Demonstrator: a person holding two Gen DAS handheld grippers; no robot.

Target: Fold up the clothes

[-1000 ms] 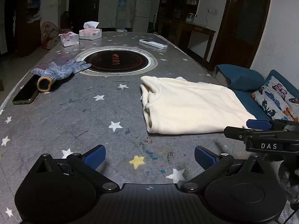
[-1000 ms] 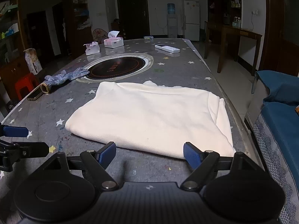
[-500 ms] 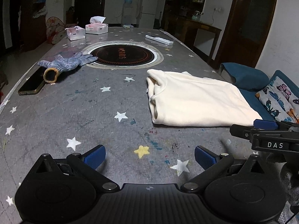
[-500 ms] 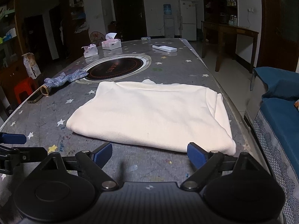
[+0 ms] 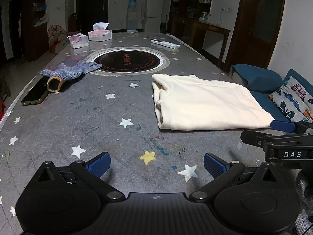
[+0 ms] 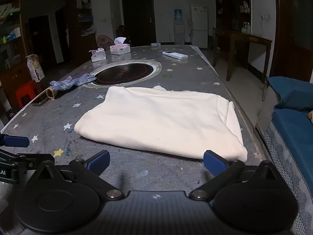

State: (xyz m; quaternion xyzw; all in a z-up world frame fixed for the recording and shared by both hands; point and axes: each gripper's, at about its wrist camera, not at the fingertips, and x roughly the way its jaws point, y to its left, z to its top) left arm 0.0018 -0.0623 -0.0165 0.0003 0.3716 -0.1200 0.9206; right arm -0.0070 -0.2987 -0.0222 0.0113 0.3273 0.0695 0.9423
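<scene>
A cream garment [image 5: 205,105] [image 6: 162,121] lies folded into a flat rectangle on the grey star-printed table [image 5: 93,117] [image 6: 148,168], toward its right side. My left gripper [image 5: 156,165] is open over bare table, to the left of and nearer than the garment. My right gripper [image 6: 155,163] hovers just short of the garment's near edge, its jaws still opening wide and nothing between them. One right fingertip [image 6: 212,161] sits close to the garment's near right corner. The right gripper also shows at the right edge of the left wrist view [image 5: 281,135].
A blue knit glove [image 5: 68,71] and a dark phone [image 5: 35,96] lie at the table's left edge. A round inset hotplate [image 5: 127,60], two tissue boxes [image 5: 99,34] and a white remote [image 5: 165,43] sit farther back. A blue sofa [image 6: 293,125] runs along the table's right side.
The right gripper's jaws have spread wider apart. Both views have drawn back slightly from the garment, which lies as it did.
</scene>
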